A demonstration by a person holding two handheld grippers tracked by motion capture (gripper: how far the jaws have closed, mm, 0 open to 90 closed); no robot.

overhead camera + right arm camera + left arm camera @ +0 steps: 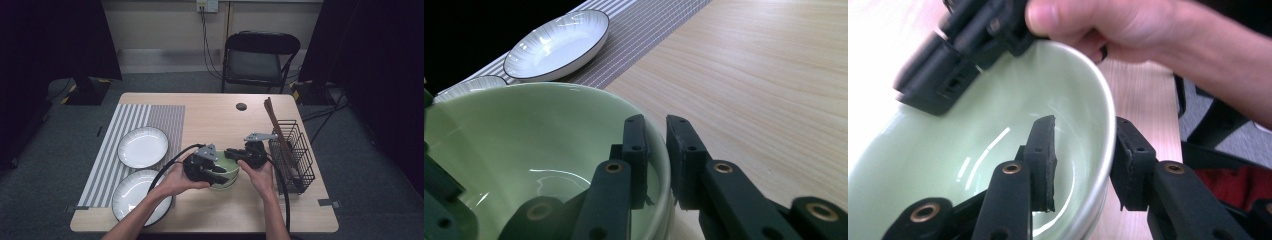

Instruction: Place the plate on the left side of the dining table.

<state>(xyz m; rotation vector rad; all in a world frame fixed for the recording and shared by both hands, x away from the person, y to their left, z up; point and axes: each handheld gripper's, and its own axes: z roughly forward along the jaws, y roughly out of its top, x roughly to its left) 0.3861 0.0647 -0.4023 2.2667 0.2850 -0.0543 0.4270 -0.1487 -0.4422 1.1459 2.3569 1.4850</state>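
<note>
A pale green bowl (227, 169) stands at the middle front of the wooden table, nested in a second one like it. My left gripper (220, 173) comes at it from the left. In the left gripper view its jaws straddle the rim of the green bowl (998, 115): one jaw is inside, clear of the wall, and the other is just outside, so the left gripper (1083, 160) is open. My right gripper (231, 154) reaches in from the right. In the right gripper view the right gripper (658, 145) is shut on the rim of the bowl (524, 135).
Two white plates (143, 146) (140, 192) lie on a striped placemat (150, 117) at the left. A black wire basket (295, 150) with brown chopsticks (277, 125) stands close to the right of my right hand. A folding chair (260, 55) stands beyond the table.
</note>
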